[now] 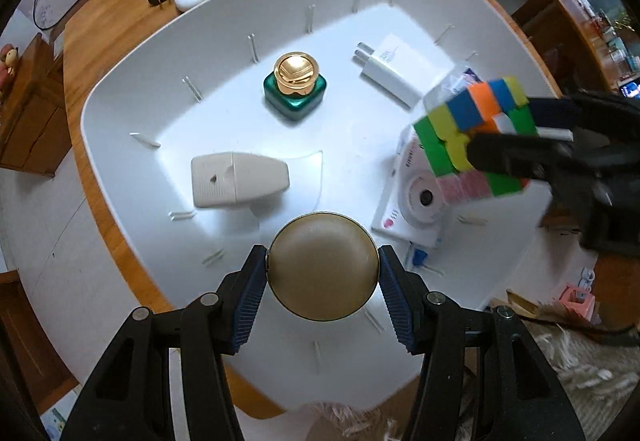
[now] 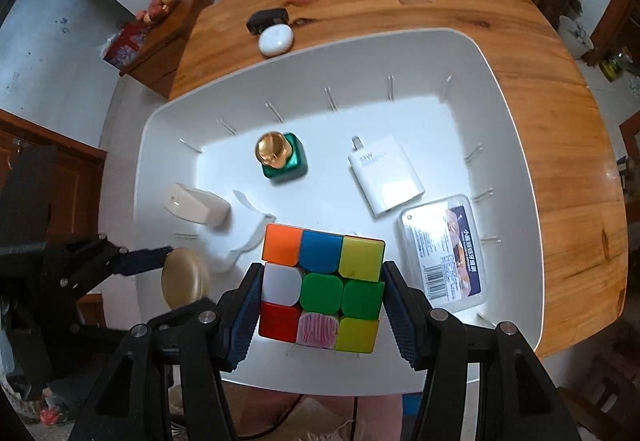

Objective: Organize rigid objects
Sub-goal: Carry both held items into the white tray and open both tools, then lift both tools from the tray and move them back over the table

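The left gripper [image 1: 322,273] is clamping a round gold compact [image 1: 322,267] between its blue pads, and the right gripper [image 2: 322,295] is clamping a colour cube [image 2: 322,287] by two opposite faces. Both are hanging over the near part of the white bin [image 2: 516,169], which is sitting on the wooden table [image 2: 560,89].

Inside the bin, a green bottle with a gold cap [image 2: 282,157] is standing toward the far left, a white charger [image 2: 386,177] is lying to its right, a beige plug-shaped piece [image 2: 196,207] is lying at the left, and a clear labelled box [image 2: 444,253] is lying at the right. A thin clear plastic piece [image 2: 248,233] is lying between the beige piece and the cube.

The step in hand looks like setting both held things down in the bin. To do it well, the person is best aiming each one at bare floor. For the compact that means the near-left patch, clear of the beige piece and the plastic scrap. For the cube it means the near-middle, just left of the labelled box and not on it. From the left wrist view the cube is overlapping that box, so drifting left before lowering seems wise. Each thing should be resting on the floor before its pads are parting, since the round compact could roll.
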Demonstrator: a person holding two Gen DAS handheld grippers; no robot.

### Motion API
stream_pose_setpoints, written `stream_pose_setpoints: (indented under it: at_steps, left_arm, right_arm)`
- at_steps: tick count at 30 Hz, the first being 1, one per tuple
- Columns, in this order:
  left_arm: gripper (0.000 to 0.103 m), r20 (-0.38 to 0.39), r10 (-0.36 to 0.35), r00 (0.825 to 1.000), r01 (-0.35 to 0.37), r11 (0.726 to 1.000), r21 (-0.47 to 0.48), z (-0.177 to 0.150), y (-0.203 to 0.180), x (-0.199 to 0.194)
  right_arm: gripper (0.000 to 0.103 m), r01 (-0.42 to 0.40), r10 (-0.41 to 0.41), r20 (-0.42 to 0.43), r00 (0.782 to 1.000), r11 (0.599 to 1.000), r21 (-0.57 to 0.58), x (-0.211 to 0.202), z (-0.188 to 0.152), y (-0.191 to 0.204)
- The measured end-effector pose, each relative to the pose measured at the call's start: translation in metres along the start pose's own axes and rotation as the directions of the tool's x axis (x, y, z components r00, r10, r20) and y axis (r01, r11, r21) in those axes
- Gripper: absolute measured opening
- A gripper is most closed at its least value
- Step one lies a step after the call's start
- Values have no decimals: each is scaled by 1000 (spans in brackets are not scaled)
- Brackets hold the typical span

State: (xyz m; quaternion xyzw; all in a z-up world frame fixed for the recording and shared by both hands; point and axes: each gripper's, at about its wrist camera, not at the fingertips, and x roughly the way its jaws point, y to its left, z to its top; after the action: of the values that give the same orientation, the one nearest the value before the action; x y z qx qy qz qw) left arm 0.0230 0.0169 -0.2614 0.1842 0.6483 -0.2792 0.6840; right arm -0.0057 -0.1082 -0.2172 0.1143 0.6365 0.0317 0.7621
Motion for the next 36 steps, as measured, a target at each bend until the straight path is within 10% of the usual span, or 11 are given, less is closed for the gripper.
stream_pose_setpoints:
  at_steps: [27,36]
  left_arm:
    - [60,25,152,988,-149,984,-94,51,22,8]
    - [82,31,147,989,-140,977,-160,35,36,-10]
  right_arm:
    - [59,60,-66,-37,997,987,-148,45,26,18]
    - [69,70,-73,-13,997,984,-163,36,30,20]
